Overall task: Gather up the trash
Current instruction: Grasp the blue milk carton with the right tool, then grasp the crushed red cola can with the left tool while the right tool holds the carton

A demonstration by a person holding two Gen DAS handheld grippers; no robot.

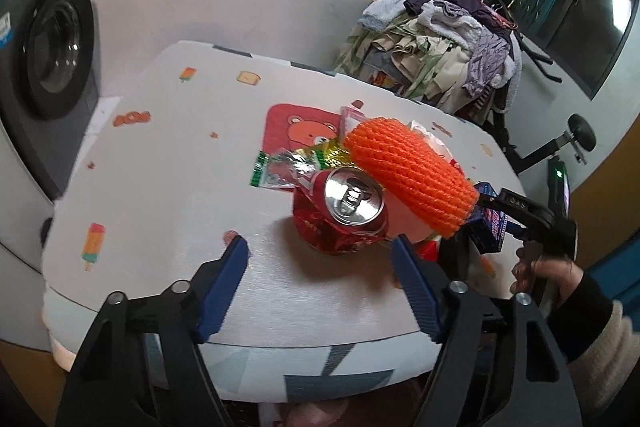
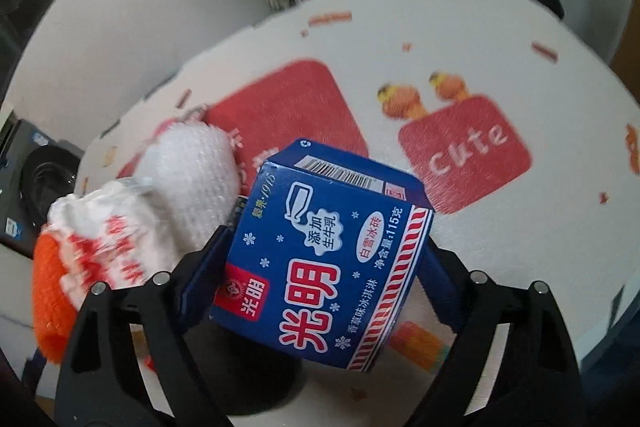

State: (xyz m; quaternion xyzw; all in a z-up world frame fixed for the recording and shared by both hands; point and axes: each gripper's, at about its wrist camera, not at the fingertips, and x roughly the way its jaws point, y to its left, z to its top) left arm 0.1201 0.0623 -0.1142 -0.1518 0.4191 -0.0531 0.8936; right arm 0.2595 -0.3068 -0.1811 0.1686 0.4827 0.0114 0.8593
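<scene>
A crushed red can (image 1: pixel 340 215) lies on the table just past my left gripper (image 1: pixel 320 247). Its blue fingers stand open on either side of the can's near end, and the pads are not pressing it. Behind the can lie an orange foam net (image 1: pixel 412 171) and a green and silver wrapper (image 1: pixel 280 171). My right gripper (image 2: pixel 320 239) is shut on a blue ice cream carton (image 2: pixel 328 259), one finger against each side. The carton (image 1: pixel 492 223) also shows at the right of the left wrist view.
A white foam net (image 2: pixel 188 179) and a white bag with red print (image 2: pixel 108 239) lie left of the carton. The table (image 1: pixel 168 155) has a patterned white cloth. A washing machine (image 1: pixel 52 51) stands at the left, a pile of clothes (image 1: pixel 440 43) behind the table.
</scene>
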